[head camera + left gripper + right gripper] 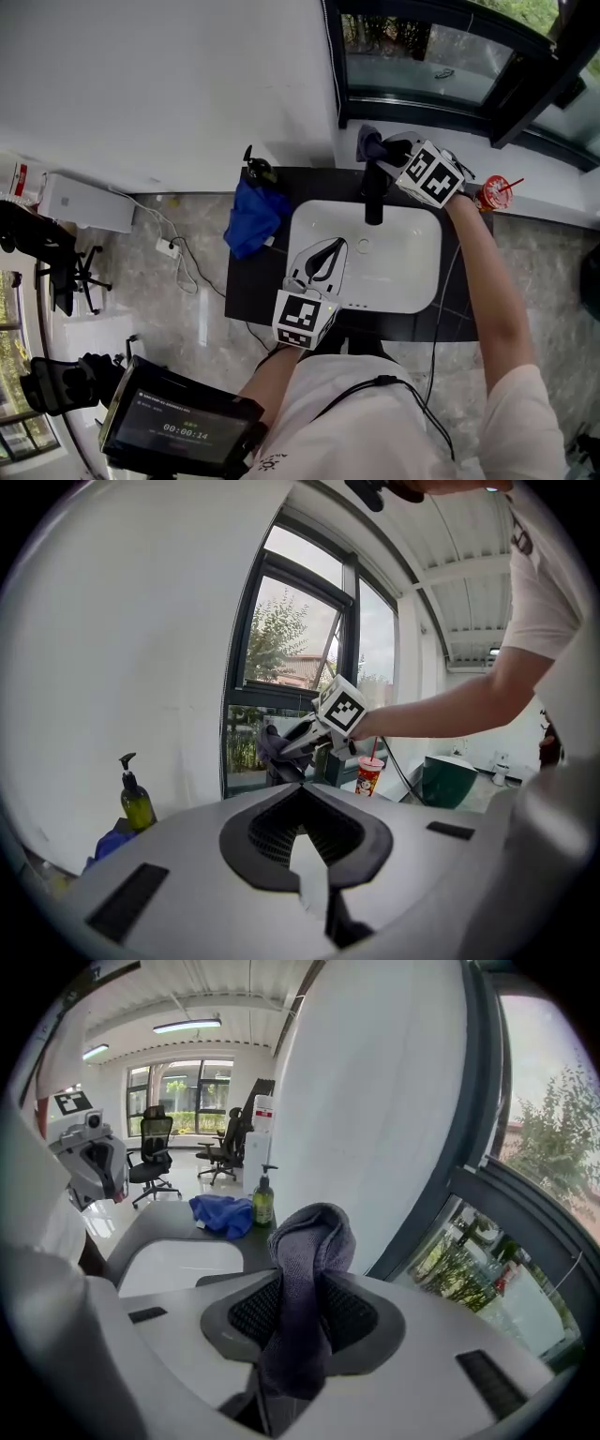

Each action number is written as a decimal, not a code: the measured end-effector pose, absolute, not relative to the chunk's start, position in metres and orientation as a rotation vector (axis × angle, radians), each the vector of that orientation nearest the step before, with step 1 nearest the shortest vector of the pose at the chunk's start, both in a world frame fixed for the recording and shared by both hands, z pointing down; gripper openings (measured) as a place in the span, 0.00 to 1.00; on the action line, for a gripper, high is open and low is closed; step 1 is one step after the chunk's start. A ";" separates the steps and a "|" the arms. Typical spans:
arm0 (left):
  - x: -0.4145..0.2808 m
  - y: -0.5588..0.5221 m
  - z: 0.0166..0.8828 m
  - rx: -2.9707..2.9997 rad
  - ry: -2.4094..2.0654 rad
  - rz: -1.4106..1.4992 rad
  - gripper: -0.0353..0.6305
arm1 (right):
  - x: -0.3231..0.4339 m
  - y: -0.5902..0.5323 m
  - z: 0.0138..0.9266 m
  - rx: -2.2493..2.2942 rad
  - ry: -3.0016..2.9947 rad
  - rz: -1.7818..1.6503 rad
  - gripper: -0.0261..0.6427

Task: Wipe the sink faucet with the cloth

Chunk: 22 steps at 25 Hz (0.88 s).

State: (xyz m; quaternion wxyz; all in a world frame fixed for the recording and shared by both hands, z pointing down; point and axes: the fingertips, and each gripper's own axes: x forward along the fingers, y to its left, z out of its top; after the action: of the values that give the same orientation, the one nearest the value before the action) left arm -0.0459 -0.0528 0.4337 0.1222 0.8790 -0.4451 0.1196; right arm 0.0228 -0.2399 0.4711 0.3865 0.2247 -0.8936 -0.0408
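Wiping the black faucet [374,199] well calls, by my reading, for getting the loose fold of the cloth [305,1279] onto the metal first and keeping the hard jaws off it. The right gripper [389,155] has its jaws closed on this purple-grey cloth, which is pinched along its middle, with a rounded loop standing out past the tips and a tail hanging back between them. That loop is the part to lay against the faucet. A stroke along the faucet's length, then round each side, should cover it better than dabbing. A light grip angle that lets the fold flatten would help.

In the head view the cloth sits at the far end of the faucet, just left of the gripper. Whether it touches the metal cannot be told. The faucet stands at the far edge of the white sink [412,281], set in the dark table [253,281].

The right forearm stretches from the near right up along the sink's right side, and its gripper turns leftward and tilts down. The left gripper [330,248] hovers over the near part of the basin, pointing far. Its jaws meet at the tips and hold nothing.
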 end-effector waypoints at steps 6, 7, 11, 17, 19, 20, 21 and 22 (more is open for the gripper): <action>-0.046 -0.055 0.436 2.567 -1.293 0.355 0.04 | 0.020 -0.214 0.477 0.455 -2.281 -0.032 0.21; -0.044 -0.055 0.436 2.566 -1.288 0.353 0.04 | 0.019 -0.206 0.478 0.421 -2.276 -0.029 0.21; -0.034 -0.055 0.437 2.584 -1.259 0.351 0.04 | 0.014 -0.168 0.482 0.258 -2.268 -0.007 0.21; -0.023 -0.055 0.436 2.604 -1.217 0.352 0.04 | 0.013 -0.116 0.483 0.077 -2.292 0.105 0.21; -0.020 -0.053 0.436 2.609 -1.207 0.350 0.04 | 0.014 -0.101 0.481 0.036 -2.297 0.139 0.21; -0.019 -0.053 0.436 2.613 -1.203 0.351 0.04 | 0.014 -0.095 0.478 0.017 -2.309 0.156 0.21; -0.018 -0.053 0.436 2.617 -1.199 0.352 0.04 | 0.014 -0.092 0.473 0.004 -2.327 0.174 0.21; -0.017 -0.053 0.436 2.621 -1.196 0.353 0.04 | 0.014 -0.091 0.467 -0.002 -2.350 0.192 0.21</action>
State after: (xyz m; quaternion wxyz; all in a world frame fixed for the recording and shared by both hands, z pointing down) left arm -0.0173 -0.0525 0.4359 0.1195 0.8965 -0.4092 0.1207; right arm 0.0141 -0.0905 0.4673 0.3821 -0.0007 -0.9210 0.0752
